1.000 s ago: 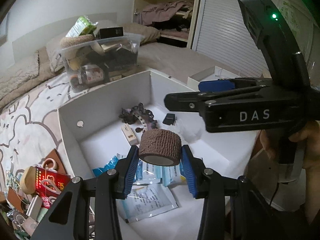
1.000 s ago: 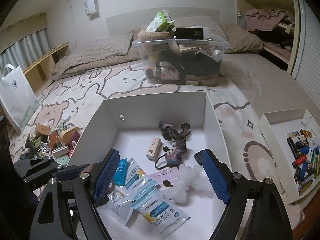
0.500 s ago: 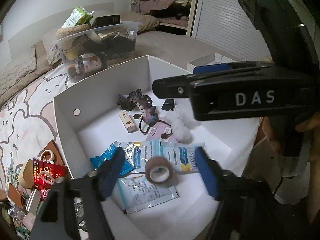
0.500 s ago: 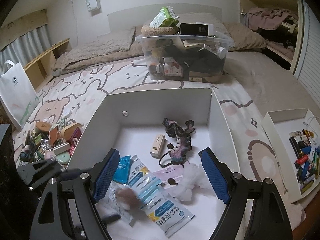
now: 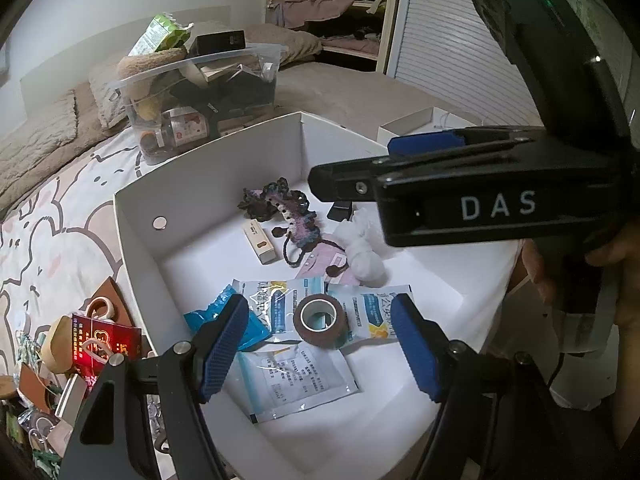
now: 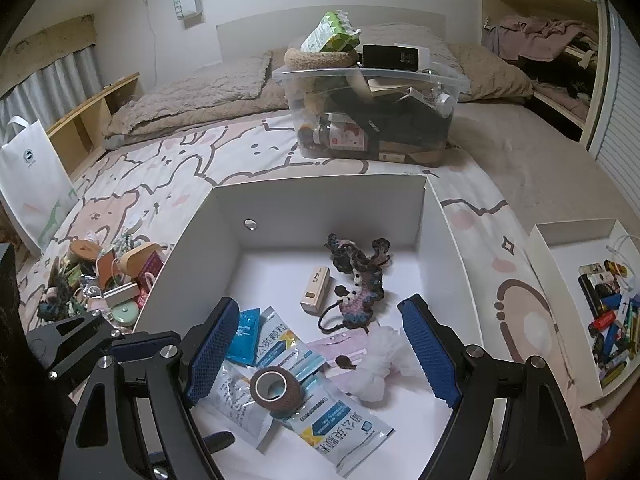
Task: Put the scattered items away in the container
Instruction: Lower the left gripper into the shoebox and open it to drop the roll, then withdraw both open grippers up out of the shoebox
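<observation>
A brown bandage roll lies on its side on foil sachets inside the white box; it also shows in the right wrist view. My left gripper is open and empty, hovering above the roll. My right gripper is open and empty over the box. In the left wrist view its black body crosses over the box. The box also holds a crocheted piece, a small carton and a white puff.
A pile of scattered small items lies on the bedspread left of the box. A clear full tub stands behind it. A white tray of small items sits to the right. A white bag stands far left.
My left gripper has opened and let go of the brown roll. The roll has dropped onto the sachets in the box. The left gripper has lifted back a little.
</observation>
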Motion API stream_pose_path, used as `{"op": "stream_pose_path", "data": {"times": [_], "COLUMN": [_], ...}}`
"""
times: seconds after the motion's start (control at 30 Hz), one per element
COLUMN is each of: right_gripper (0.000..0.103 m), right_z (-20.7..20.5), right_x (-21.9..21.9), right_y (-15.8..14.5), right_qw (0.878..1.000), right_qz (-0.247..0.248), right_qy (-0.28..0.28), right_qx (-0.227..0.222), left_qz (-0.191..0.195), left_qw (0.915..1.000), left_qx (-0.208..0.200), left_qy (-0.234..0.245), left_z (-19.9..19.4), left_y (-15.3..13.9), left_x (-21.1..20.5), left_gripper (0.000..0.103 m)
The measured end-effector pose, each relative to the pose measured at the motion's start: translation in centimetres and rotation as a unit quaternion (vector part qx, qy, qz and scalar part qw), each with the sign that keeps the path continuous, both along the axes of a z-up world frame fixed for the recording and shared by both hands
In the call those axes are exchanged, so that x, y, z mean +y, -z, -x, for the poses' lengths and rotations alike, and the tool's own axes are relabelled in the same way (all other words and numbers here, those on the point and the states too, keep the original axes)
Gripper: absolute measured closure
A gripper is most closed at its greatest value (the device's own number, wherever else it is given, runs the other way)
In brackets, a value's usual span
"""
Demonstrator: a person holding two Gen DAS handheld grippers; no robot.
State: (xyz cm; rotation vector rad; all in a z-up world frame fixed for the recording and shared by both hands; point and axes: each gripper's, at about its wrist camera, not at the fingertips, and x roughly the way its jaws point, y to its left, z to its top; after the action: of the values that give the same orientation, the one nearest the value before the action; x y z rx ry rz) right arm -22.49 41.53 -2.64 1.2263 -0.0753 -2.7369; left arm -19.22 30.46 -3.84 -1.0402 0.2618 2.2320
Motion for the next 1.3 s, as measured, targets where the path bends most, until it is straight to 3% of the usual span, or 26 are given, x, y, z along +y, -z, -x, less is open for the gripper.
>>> {"op": "stream_pose_path", "data": {"times": [0.13, 0.23, 0.3, 0.33, 0.47, 1.3], "right_gripper": [0.019, 0.018, 0.011, 0.002, 0.0, 0.0], "right_z": [0.0, -0.1, -0.1, -0.2, -0.4, -0.4], "right_x": [0.2, 0.5, 0.7, 0.9, 1.3, -0.6], "right_y": [0.0, 0.0, -0.1, -0.2, -0.8, -1.0], "right_qw": [1.0, 1.0, 1.0, 1.0, 0.998, 0.998], "right_qz": [-0.003, -0.002, 0.001, 0.003, 0.013, -0.002], "right_qy": [0.004, 0.007, 0.012, 0.014, 0.024, 0.015], "right_qx": [0.003, 0.007, 0.015, 0.022, 0.048, 0.054], "left_qz": [0.001, 0.0, -0.003, -0.004, -0.018, -0.042], "left_qw": [0.9999, 0.9996, 0.9993, 0.9991, 0.9979, 0.9886], "left_qx": [0.008, 0.02, 0.025, 0.027, 0.038, 0.059], "left_qy": [-0.008, -0.019, -0.028, -0.031, -0.05, -0.132], "left_z": [0.1, 0.1, 0.2, 0.2, 0.5, 2.3], "left_y": [-0.3, -0.6, -0.9, -1.0, -1.6, -4.2], "left_x": [-0.3, -0.7, -1.0, -1.2, -2.1, -8.5], "left_gripper": [0.028, 0.017, 0.013, 0.01, 0.0, 0.0]}}
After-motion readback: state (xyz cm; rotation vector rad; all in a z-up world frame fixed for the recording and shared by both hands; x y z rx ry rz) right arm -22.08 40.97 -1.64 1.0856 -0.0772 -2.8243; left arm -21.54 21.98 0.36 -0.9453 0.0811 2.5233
